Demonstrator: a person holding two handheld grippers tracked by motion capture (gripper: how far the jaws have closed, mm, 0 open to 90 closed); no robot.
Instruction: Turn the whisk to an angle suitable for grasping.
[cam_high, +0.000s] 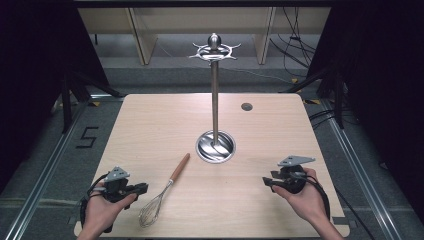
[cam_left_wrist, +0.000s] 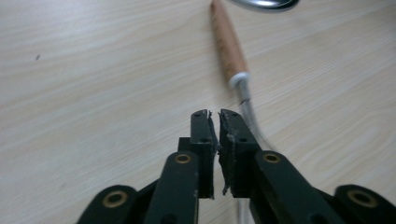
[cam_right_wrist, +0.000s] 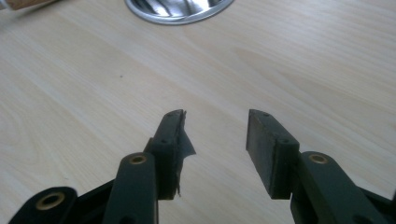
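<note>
Item 1. Whisk (cam_high: 162, 192): laid flat on the table (cam_high: 150, 125), wire head toward the near edge, wooden handle (cam_high: 180, 167) pointed toward the stand's base. It was placed between the two grippers, nearer the left one, presumably so that it could be picked up without a long reach. In the left gripper view the handle (cam_left_wrist: 228, 46) was seen running away from the jaws, with the wire shaft passing just beside the right-hand jaw.

Item 2. Utensil stand (cam_high: 215, 100): set upright at mid-table, a round polished base (cam_high: 215, 146) carrying a tall pole topped by a ring of hooks (cam_high: 214, 51). No utensil was hung on it; the hooks were judged to be where the whisk belonged.

Item 3. Left gripper (cam_high: 142, 188): held low over the table beside the whisk head. Its jaws were brought almost together with nothing between them; the whisk was not gripped.

Item 4. Right gripper (cam_high: 267, 181): held apart from the whisk, at the right of the table. Its jaws were spread wide and empty, and were aimed toward the base (cam_right_wrist: 180, 9).

Item 5. Dark round mark (cam_high: 246, 106): noted on the table's far right part.
</note>
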